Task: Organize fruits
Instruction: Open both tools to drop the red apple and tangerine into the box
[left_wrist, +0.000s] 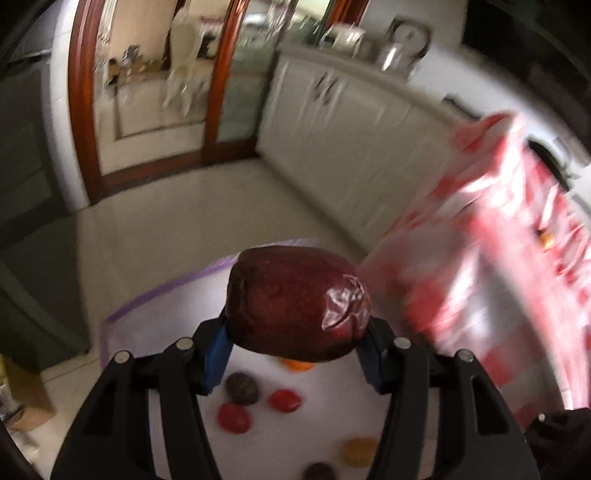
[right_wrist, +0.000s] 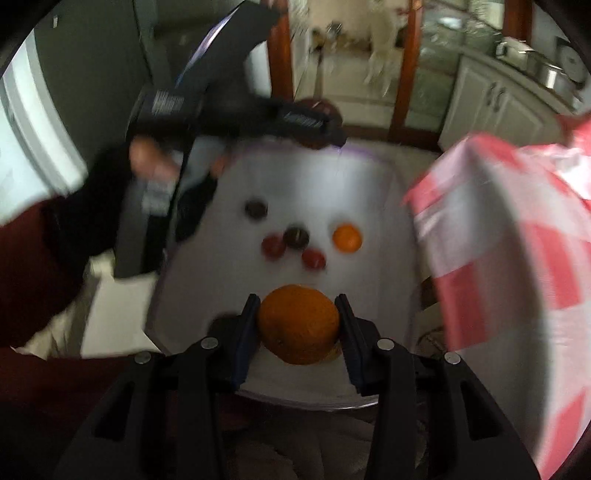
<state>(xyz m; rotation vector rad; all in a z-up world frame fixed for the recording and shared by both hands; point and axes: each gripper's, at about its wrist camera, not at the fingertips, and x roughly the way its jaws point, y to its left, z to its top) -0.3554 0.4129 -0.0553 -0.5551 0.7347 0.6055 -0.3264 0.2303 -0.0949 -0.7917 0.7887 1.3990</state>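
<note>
Carrying fruit to the white surface is the job right now, and both hands are busy. The surface is big, with a thin purple edge, and it sits low under both tongs. A pink and white bag hangs at the right side, just beside the surface.

The left tongs are clenched on a dark red apple, held up over the far end of the surface. The right tongs are clenched on an orange, over the near end.

Small fruits already lie there: another orange one, two red ones and two dark ones.

To do this well, I think each hand should go down slowly and set its fruit on a bare spot, near fruit of the same kind. Let go only when the fruit touches the surface, or it may roll and bump the little ones. Keep clear of the bag.
</note>
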